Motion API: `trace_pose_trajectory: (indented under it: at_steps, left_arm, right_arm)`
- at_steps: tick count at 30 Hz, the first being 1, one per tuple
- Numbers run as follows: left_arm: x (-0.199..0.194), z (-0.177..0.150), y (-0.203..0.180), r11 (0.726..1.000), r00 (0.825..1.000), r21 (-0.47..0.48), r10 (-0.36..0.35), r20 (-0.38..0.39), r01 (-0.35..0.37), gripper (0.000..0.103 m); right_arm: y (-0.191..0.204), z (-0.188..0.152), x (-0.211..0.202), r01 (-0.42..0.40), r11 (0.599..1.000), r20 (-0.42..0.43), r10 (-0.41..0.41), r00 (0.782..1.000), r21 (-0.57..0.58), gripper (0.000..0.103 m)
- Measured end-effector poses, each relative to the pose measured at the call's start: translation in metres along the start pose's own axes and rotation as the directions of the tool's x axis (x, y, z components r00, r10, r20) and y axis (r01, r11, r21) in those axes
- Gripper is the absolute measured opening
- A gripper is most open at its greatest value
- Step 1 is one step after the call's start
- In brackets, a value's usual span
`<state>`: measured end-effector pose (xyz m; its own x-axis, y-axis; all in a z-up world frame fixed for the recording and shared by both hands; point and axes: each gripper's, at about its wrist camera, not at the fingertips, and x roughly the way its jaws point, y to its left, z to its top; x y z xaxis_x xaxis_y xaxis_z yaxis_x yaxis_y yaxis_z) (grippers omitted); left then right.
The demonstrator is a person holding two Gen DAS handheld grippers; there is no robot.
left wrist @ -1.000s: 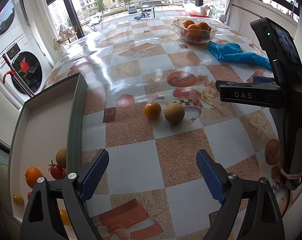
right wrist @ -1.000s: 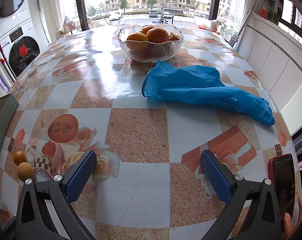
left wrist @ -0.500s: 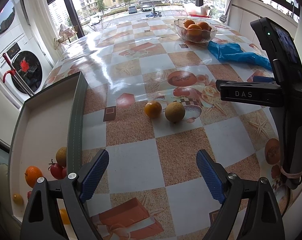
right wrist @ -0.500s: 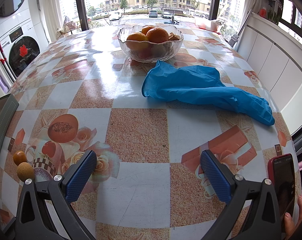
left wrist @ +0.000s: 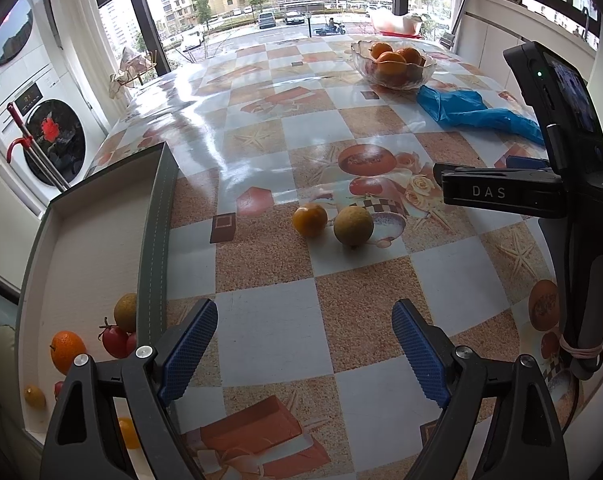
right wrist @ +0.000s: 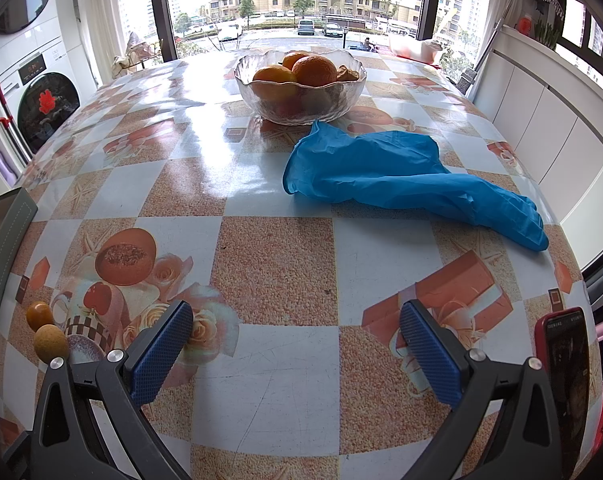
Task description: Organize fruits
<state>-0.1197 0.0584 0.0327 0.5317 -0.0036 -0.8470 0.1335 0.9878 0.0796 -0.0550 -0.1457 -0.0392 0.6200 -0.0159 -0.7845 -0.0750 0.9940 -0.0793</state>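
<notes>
- Jaws of the left gripper are spread wide above the checked tablecloth, with nothing grasped between the blue pads.
- Jaws of the right gripper are likewise spread, empty, over a pale square of the same cloth.
- Ahead of the left gripper, a small orange fruit and a yellow-green round fruit are seen just beside each other on the table.
- At the left table edge, a grey-walled tray is seen holding an orange, tomatoes and other small fruit.
- Farther off, a glass bowl of oranges is placed, with a blue glove lying just in front of it.
</notes>
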Motion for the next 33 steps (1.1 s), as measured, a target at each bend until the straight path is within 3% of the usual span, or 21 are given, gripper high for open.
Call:
trace_pose_trajectory:
  at_steps: [27, 33]
  left_arm:
    - [-0.001, 0.004, 0.028, 0.998, 1.000, -0.057, -0.003, 0.029, 0.005, 0.090]
    - [0.012, 0.021, 0.019, 0.999, 0.999, -0.027, -0.026, 0.033, 0.027, 0.090]
  right_arm:
    - [-0.007, -0.007, -0.006, 0.002, 1.000, -0.017, -0.002, 1.000, 0.018, 0.103]
    - [-0.022, -0.024, -0.026, -0.089, 0.995, 0.002, 0.089, 0.996, 0.049, 0.103]
